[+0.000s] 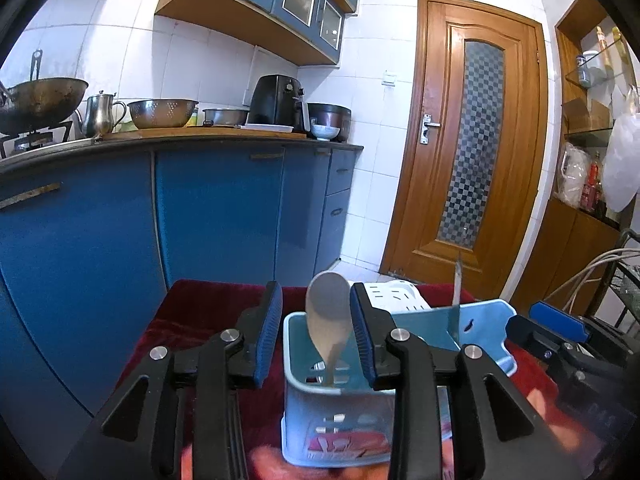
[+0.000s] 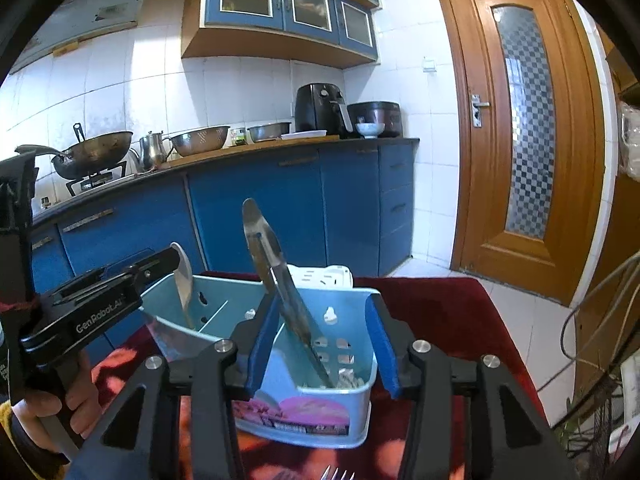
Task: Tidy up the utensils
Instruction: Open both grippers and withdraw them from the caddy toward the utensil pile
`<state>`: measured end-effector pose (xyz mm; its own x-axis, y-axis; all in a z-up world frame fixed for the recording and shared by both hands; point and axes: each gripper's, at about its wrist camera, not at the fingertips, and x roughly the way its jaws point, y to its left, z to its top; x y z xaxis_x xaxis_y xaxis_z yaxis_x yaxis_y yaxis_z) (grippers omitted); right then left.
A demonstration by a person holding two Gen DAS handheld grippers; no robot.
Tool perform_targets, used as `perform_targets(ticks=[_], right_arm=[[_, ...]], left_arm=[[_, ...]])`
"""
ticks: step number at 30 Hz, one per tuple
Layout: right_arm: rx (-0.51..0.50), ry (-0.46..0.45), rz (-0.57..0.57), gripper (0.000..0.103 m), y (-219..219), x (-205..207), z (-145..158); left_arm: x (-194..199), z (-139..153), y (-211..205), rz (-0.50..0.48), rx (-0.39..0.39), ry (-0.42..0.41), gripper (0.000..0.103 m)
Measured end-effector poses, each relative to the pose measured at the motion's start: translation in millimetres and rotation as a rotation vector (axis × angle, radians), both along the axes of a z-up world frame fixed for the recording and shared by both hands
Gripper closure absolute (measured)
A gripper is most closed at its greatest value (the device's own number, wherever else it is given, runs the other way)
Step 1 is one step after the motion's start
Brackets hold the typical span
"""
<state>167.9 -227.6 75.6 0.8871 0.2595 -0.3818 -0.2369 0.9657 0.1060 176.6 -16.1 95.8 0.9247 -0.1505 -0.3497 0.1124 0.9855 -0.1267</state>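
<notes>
Wooden spoon (image 1: 328,320) upright, bowl up, mid-frame in light-blue plastic caddy (image 1: 298,364); left gripper (image 1: 316,336) parted, straddling, releasing; right gripper (image 2: 320,344) likewise around leaning steel knife (image 2: 276,280).

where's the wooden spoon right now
The wooden spoon stands bowl-up in the left end compartment of the blue utensil caddy, between the open fingers of the left gripper in the left wrist view.

Bright daylight, fisheye warp, possibly blurred foreground
</notes>
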Motion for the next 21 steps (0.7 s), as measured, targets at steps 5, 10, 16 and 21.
perform_targets(ticks=[5, 10, 16, 21], right_arm=[[0.016, 0.027, -0.003, 0.055, -3.6, -11.0, 2.3], [0.038, 0.058, -0.004, 0.055, -9.6, -26.5, 2.0], [0.054, 0.108, -0.01, 0.055, -17.1, -44.8, -4.4], [0.058, 0.157, -0.014, 0.055, -22.0, -60.6, -13.7]], left_arm=[[-16.9, 4.9, 0.3, -0.01, 0.01, 0.011, 0.067], [-39.2, 9.1, 1.6, -0.018, 0.017, 0.031, 0.067], [-68.1, 10.3, 3.7, -0.028, 0.034, 0.07, 0.067], [-87.5, 8.0, 5.8, -0.029, 0.07, 0.125, 0.067]])
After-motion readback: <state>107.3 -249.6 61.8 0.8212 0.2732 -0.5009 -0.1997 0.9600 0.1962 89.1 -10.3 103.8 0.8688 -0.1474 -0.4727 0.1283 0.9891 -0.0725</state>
